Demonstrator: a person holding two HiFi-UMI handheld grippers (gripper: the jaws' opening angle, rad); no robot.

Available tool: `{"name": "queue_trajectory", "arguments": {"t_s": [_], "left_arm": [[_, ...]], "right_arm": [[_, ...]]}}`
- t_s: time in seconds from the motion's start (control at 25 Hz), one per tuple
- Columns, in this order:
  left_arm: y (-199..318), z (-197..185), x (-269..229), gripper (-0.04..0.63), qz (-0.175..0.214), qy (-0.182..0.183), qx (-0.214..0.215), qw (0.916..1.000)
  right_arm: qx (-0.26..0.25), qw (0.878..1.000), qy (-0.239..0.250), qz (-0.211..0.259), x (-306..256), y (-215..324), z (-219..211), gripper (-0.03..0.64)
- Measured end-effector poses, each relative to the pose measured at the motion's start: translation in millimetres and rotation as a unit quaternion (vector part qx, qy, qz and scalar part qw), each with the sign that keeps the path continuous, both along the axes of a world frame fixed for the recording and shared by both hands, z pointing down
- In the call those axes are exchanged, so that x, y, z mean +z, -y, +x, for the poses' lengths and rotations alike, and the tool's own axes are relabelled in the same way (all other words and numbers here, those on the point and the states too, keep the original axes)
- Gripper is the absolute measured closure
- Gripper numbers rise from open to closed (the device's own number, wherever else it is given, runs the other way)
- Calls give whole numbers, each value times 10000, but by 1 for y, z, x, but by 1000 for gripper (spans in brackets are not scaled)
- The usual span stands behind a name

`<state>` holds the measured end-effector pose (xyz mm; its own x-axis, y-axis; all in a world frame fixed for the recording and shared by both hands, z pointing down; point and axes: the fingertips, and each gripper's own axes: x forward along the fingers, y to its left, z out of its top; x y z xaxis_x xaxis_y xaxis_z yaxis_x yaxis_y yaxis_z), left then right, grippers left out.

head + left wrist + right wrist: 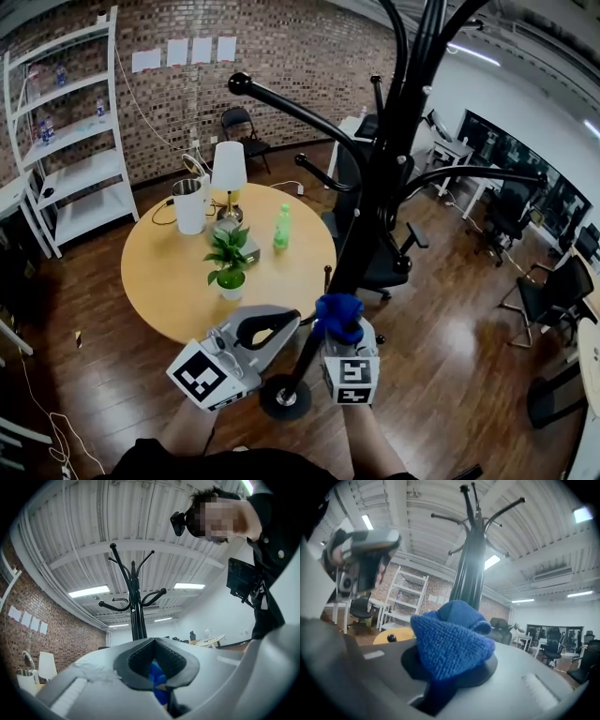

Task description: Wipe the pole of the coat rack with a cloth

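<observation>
**Trainee:** How should the cloth (pixel 338 316) be expected to handle?

**Instructor:** As a soft, light, knitted item. It is likely to fold and bunch under pressure and should not slip on the pads. It is already bunched in the right gripper (pixel 341 330), whose jaws are clamped on its lower part. A rounded wad stands clear above them, and that wad is the working face.

**Trainee:** And the pole (pixel 375 216)?

**Instructor:** Rigid, smooth and dark, probably metal, standing on a round base (pixel 284 397). Judge it top-heavy, because its hooks spread wide at the upper end. If it needs steadying, take hold low on the shaft, just above the base.

**Trainee:** Where is the cloth located?

**Instructor:** At the near side of the scene, against the lower stretch of the pole. Whether it actually touches the pole cannot be confirmed.

**Trainee:** What is the status of the left gripper (pixel 292 319)?

**Instructor:** Its jaw tips appear closed together with nothing gripped. It sits just to the left of the cloth.

**Trainee:** What is the count?

**Instructor:**
- One cloth, one coat rack and two grippers.
- One round table (pixel 159 272) on the far left.
- On that table: one lamp (pixel 228 173), one potted plant (pixel 229 258) and one green bottle (pixel 281 228).
</observation>
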<state>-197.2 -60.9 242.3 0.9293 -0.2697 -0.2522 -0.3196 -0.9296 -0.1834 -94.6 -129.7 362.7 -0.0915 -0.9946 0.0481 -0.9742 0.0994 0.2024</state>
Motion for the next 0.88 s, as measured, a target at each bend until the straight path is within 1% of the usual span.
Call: {"name": "queue_trajectory", "arguments": {"t_s": [0.08,0.2,0.28,0.36,0.4,0.48,0.68,0.8,0.88], "left_arm": [[1,-1,2,592,33,61,-21,10000],[0,-3,-3,592,96,-8,-34,9999],[-1,-5,-8,592,121,-116,-39,9999],[0,-9,-11,592,133,-154,-74,9998],[1,-11,-12,592,136,-163,-107,9997],[2,-14,-14,592,160,-199,-157,9996],[2,-14,-13,592,187,-172,-158,9996],[2,-14,-16,592,167,-212,-141,9995],[2,-12,-14,592,158,-178,-125,9996]], "right_arm": [[54,9982,-41,589,-50,-3,6,540],[-19,9901,-182,1393,-129,-3,7,540],[-76,9823,-256,1854,-174,-5,7,540],[-83,9754,-304,2182,-210,-8,9,540],[-101,9738,-300,2252,-222,-8,10,540],[-159,9743,-272,2230,-233,-6,10,537],[-116,9711,-290,2364,-229,-9,11,537],[-89,9712,-440,2340,-214,-8,11,537],[-22,9742,-472,2206,-191,-7,15,537]]}}
